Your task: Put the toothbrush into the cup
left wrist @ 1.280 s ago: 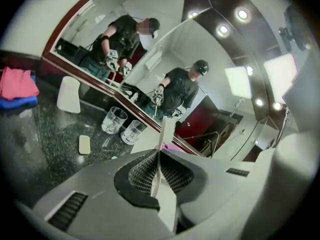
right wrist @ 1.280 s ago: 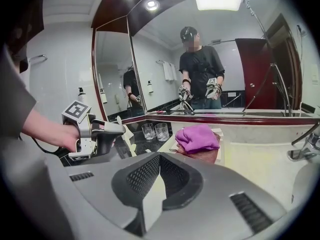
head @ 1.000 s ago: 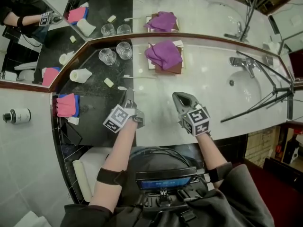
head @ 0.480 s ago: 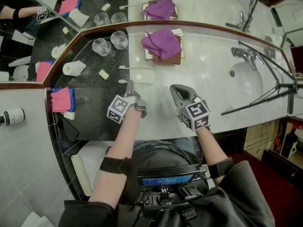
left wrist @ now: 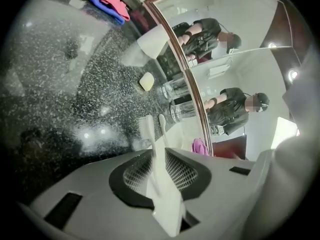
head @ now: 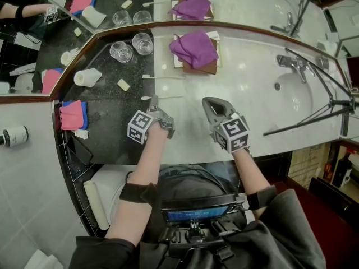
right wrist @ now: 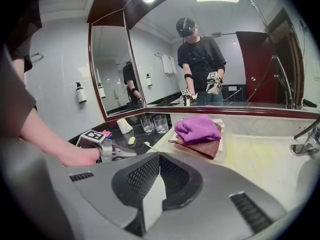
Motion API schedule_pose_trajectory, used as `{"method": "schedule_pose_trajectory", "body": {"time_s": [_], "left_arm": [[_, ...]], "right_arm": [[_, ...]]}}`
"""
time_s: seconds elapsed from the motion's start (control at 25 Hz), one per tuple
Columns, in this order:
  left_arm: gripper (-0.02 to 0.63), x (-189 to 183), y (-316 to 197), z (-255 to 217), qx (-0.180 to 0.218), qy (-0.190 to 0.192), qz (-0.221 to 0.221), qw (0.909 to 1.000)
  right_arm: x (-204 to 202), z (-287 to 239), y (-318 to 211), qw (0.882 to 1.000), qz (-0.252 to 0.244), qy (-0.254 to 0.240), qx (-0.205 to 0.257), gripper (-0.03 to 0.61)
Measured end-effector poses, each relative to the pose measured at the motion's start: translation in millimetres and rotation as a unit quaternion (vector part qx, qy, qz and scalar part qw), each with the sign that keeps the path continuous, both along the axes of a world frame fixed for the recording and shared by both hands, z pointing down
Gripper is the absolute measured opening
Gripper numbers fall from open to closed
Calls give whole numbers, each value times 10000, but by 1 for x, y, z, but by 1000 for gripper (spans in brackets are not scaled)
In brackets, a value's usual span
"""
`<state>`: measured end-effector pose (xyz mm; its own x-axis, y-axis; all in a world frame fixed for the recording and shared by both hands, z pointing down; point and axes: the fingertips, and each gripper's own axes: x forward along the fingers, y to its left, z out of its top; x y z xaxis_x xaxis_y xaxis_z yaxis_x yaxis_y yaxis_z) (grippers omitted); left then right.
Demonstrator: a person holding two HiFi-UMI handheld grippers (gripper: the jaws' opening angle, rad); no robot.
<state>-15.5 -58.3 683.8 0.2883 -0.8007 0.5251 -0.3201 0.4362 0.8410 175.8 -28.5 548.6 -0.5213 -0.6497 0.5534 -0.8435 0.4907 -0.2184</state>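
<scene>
A white toothbrush lies on the counter where the black stone meets the white marble. My left gripper is low over its left end, pointing at the mirror. In the left gripper view the toothbrush runs from just ahead into the narrow slit of the left gripper. The jaws have just been opening and the pads are not pressing it. Two clear glasses stand upright near the mirror corner. My right gripper hovers over the white marble, shut and empty.
A second white toothbrush lies further back. A white paper cup lies on its side on the black stone beside a soap bar. A pink cloth sits left, a purple towel behind, the basin right.
My left gripper has come down toward the counter, rolling as it sank, and its tips now sit at the toothbrush. The right gripper has kept still.
</scene>
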Motion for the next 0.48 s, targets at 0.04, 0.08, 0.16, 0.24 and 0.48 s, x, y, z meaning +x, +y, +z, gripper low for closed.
{"method": "schedule_pose_trajectory", "body": {"time_s": [0.04,0.08,0.16,0.24,0.48], "left_arm": [[85,1,1,1,-20,26,23,10000],[86,1,2,2,-33,46,61,10000],[86,1,4,2,-56,38,147,9999],[86,0,6,1,-78,-15,226,9997],[91,-7,9,-16,69,-243,505,9984]], "right_arm": [[-2,0,0,10000,-16,-9,-4,17],[-4,1,0,10000,-29,-16,-9,17],[-7,2,0,10000,-52,-31,-17,17],[-10,2,-1,10000,-74,-49,-21,17],[-12,5,-4,9999,-41,-96,-30,17]]}}
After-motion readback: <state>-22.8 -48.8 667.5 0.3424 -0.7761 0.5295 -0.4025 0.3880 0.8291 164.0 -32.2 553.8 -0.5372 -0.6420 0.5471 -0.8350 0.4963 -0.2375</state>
